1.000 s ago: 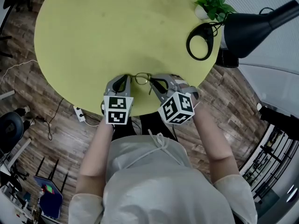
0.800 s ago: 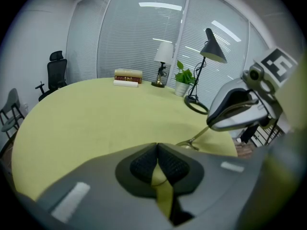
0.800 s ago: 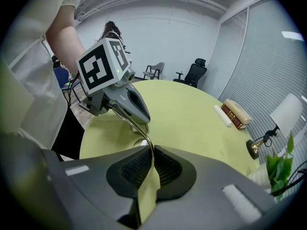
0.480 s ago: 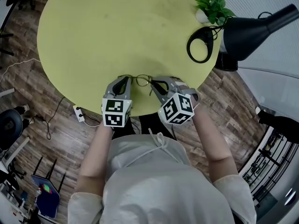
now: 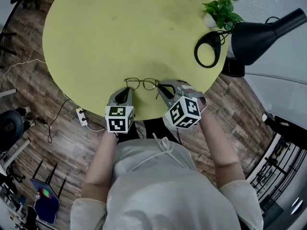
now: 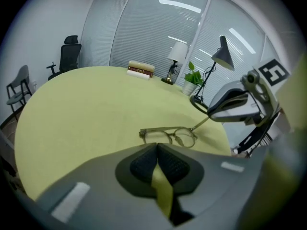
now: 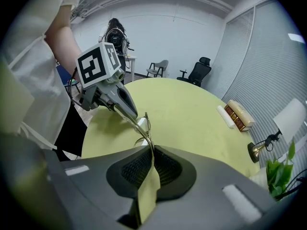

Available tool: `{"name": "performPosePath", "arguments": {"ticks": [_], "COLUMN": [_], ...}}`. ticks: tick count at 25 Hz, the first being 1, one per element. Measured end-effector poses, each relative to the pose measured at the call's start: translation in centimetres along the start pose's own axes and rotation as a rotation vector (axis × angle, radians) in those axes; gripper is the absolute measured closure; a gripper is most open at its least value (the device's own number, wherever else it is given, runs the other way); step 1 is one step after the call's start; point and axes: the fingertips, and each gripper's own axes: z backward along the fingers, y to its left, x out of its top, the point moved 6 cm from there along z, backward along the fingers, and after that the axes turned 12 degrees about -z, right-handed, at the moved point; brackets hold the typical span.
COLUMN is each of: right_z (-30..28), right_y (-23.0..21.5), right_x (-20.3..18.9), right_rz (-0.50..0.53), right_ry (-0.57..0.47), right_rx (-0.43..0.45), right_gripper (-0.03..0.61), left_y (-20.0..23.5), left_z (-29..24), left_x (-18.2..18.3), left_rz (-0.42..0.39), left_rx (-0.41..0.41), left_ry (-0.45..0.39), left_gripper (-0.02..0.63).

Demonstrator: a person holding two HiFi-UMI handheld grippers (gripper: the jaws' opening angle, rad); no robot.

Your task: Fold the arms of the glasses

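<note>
The fingers of the right gripper (image 7: 150,151) are pinching an arm of the round gold wire glasses (image 5: 142,84) while those of the left gripper (image 6: 157,148) are hovering closed and empty, leaving the unbraced frame liable to twist.

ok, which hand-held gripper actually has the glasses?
The right hand-held gripper: its jaws pinch one arm of the glasses. The left hand-held gripper is shut on nothing, the frame lying ahead of it.
</note>
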Motion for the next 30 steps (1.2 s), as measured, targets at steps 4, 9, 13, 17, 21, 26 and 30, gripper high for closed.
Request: {"name": "performPosePath", "arguments": {"ticks": [4,9,13,17,21,26,30], "right_z": [0.1,-0.2,-0.9,-1.9,-2.8,-4.0,-5.2], "right_y": [0.2,0.3,0.5,0.4,0.6,0.7,0.3], "right_x": [0.2,0.7,1.4,2.4,3.0,3.2,3.2], "right_rz": [0.004,0.047,0.065,0.04,0.027,0.008,-0.024], "right_ry": [0.006,0.028,0.044,0.035,0.034,0.047,0.062], "right_rx": [0.002,0.009,0.016,0.029,0.043,0.052,0.048], "right_gripper": [0.563,0.563,0.561,0.561,0.56,0.555,0.558], "left_y": [-0.2,-0.1,-0.1,-0.1,0.0,-0.3,-0.4], "left_z": [-0.8,-0.9,-0.9,-0.9,-0.9,-0.9,-1.0], "left_x": [-0.5,-0.5,-0.5,-0.5,-0.6,-0.5,-0.5], "left_rz": [-0.018,-0.008,-0.003,-0.005,-0.011,-0.039,-0.069], "left_rx": [-0.023,-0.024,-0.034,-0.035,-0.034,-0.017,-0.003], "left_ry": [0.045,0.047,0.051,0.054,0.052,0.046,0.052], "left_gripper": [0.607,0.607,0.607,0.607,0.607,0.607,0.607]}}
